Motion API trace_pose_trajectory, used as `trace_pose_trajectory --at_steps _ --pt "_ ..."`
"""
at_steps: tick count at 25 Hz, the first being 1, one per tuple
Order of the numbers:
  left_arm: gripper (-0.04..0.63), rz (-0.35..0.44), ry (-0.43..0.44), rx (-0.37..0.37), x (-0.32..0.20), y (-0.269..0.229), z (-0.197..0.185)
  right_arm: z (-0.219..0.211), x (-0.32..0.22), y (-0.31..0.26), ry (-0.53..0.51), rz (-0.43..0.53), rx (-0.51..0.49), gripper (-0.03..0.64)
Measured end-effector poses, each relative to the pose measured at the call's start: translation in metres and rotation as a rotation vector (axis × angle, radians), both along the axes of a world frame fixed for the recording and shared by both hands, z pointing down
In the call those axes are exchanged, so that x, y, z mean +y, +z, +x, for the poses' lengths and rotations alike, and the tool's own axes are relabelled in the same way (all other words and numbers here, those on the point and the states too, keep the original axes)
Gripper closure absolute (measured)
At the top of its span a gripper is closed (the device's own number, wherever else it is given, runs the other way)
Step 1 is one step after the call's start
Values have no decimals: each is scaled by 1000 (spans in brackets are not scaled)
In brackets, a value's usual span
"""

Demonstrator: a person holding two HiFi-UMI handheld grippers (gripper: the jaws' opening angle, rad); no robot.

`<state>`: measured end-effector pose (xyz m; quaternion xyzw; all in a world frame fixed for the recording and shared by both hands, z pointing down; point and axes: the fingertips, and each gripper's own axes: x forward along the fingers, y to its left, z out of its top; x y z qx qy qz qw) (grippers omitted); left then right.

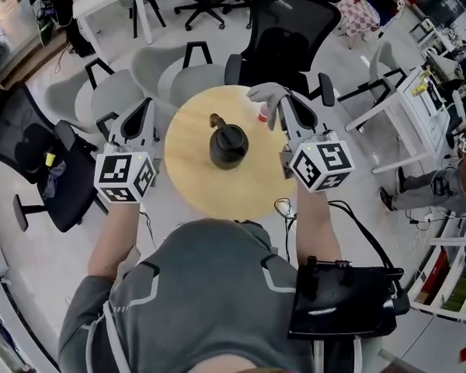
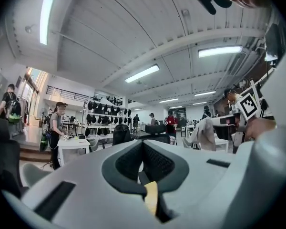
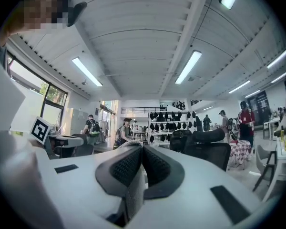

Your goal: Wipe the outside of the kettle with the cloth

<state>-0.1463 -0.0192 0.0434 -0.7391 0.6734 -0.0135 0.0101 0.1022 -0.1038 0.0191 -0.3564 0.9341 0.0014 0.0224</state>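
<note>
**On the round desk: one kettle, one cloth held off to its right**

At the middle of the round wooden desk [image 1: 193, 186] stands one black kettle [image 1: 228, 148], upright, squat and lidded. Its one long projecting part, handle or spout, points toward the far side and a little left.

The right gripper [image 1: 283, 103] hangs over the desk's far right edge. Its fingers [image 3: 155, 163] are clamped on the single grey cloth [image 1: 266, 93], which bunches at the tips and is apart from the kettle. The left gripper [image 1: 145, 109] is just off the desk's left edge, with its fingers [image 2: 155, 161] pressed together and nothing between them.

One small red-and-white object [image 1: 262, 116] sits at the far rim, below the cloth.
</note>
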Motion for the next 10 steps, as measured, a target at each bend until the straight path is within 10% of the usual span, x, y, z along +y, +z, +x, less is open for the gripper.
trace_pose_trajectory --at_steps 10 --pt "588 10 9 -27 -3 8 13 3 5 0 -2 19 1 581"
